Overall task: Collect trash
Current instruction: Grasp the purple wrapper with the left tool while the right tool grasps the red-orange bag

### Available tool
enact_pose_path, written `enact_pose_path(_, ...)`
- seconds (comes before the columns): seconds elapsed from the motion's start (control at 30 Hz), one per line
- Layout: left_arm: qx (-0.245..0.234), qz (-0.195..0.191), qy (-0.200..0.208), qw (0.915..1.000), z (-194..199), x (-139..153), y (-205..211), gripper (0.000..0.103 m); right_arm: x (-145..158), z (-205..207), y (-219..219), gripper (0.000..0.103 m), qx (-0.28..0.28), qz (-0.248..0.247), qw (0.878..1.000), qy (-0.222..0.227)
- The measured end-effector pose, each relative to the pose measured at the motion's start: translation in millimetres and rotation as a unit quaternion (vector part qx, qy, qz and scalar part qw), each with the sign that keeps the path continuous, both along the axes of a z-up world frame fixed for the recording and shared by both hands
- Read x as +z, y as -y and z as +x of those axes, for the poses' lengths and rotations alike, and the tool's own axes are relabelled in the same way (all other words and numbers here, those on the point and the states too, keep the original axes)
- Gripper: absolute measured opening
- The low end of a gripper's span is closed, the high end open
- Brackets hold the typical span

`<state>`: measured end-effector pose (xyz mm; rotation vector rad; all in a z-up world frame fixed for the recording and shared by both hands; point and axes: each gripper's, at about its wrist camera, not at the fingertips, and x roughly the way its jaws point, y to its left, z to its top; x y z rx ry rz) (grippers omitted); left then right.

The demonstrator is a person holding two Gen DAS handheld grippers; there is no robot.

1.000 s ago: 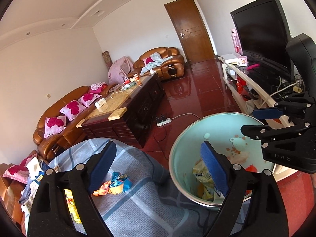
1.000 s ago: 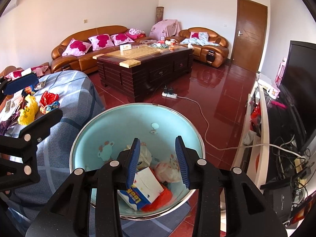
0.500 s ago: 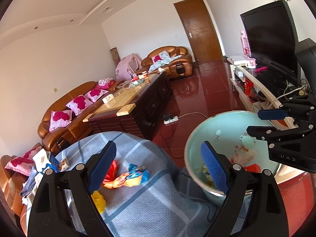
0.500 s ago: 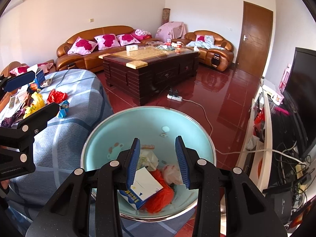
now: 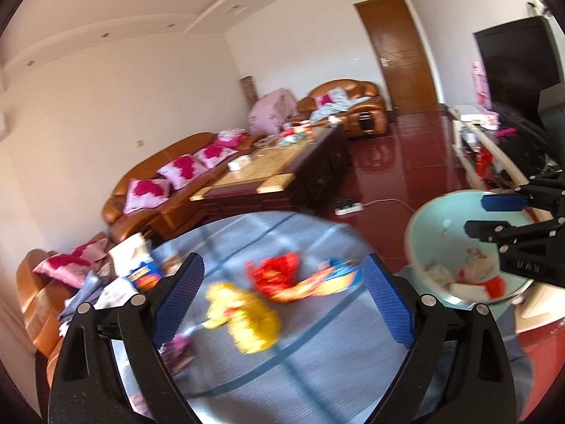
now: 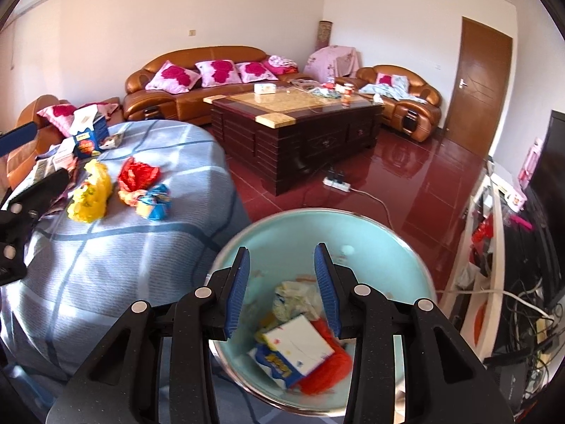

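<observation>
My left gripper (image 5: 282, 265) is open above a blue checked cloth (image 5: 282, 371). Between its wide-spread fingers I see a yellow wrapper (image 5: 247, 318), a red wrapper (image 5: 277, 275) and a blue-and-orange wrapper (image 5: 339, 275), all blurred. The pads touch none of them. My right gripper (image 6: 282, 249) hangs over a pale blue bin (image 6: 388, 247), jaws partly apart with nothing between them. Inside the bin lie a white-and-blue box (image 6: 296, 349), a red bag (image 6: 328, 364) and crumpled paper. The same wrappers also show in the right wrist view: yellow (image 6: 90, 194), red (image 6: 137, 175), blue-and-orange (image 6: 155, 205).
Boxes and papers (image 6: 84, 137) are piled at the cloth's far left edge. A dark coffee table (image 6: 296, 120) stands beyond, with brown sofas (image 6: 197, 70) behind it. A power strip (image 6: 337, 183) and its cord lie on the red floor. A TV stand (image 6: 494, 212) runs along the right.
The left gripper has swung left, away from the bin and over the wrappers on the cloth. The right gripper has drifted a little above the bin, its gap unchanged.
</observation>
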<state>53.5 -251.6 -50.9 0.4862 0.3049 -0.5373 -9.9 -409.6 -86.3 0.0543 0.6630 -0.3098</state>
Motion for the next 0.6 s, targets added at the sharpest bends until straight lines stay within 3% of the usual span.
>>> enact_pose_path(0.2, 0.089, 0.0, 0.003, 0.996, 25, 0, -73, 0.091, 2, 27, -37, 0.04, 0.042, 0.007, 0.999, 0.009)
enact_pose_path(0.37, 0.176, -0.01, -0.027, 0.984, 48, -12, -141, 0.091, 4, 57, -71, 0.042, 0.081, 0.002, 0.997, 0.013)
enact_pose_path(0.47, 0.197, -0.023, -0.064, 0.9779, 57, -25, -167, 0.091, 4, 77, -89, 0.049, 0.102, -0.002, 0.995, 0.013)
enact_pose_path(0.6, 0.205, -0.027, -0.08, 0.9752, 65, -34, -177, 0.091, -4, 101, -105, 0.05, 0.123, -0.017, 0.992, -0.001)
